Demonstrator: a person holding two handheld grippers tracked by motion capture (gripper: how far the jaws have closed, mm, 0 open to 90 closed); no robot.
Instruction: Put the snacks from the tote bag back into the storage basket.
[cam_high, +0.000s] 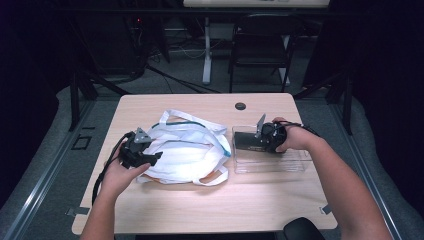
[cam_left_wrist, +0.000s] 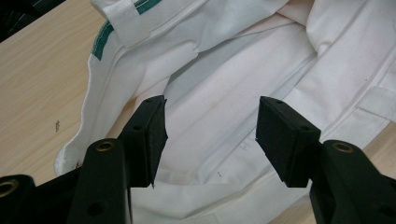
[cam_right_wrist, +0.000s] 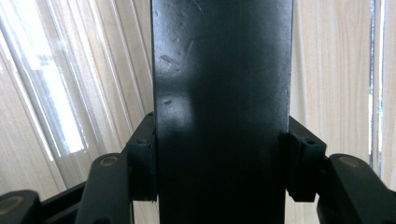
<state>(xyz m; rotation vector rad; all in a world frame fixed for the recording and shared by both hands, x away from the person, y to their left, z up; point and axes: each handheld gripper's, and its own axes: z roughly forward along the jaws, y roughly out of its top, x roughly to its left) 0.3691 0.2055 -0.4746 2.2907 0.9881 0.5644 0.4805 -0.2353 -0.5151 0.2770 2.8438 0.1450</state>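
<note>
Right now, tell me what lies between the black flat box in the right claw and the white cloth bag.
Only the near wall of the clear plastic tray does. The black flat box, clamped in the right claw, lies inside that tray beside the white cloth bag.

Cloth bag (cam_high: 187, 152) on table (cam_high: 165, 207), left of tray (cam_high: 295, 165); flat box (cam_high: 248, 140) in tray.

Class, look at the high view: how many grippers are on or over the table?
2: the left gripper at the white cloth bag's left edge, and the right gripper over the clear tray.
</note>
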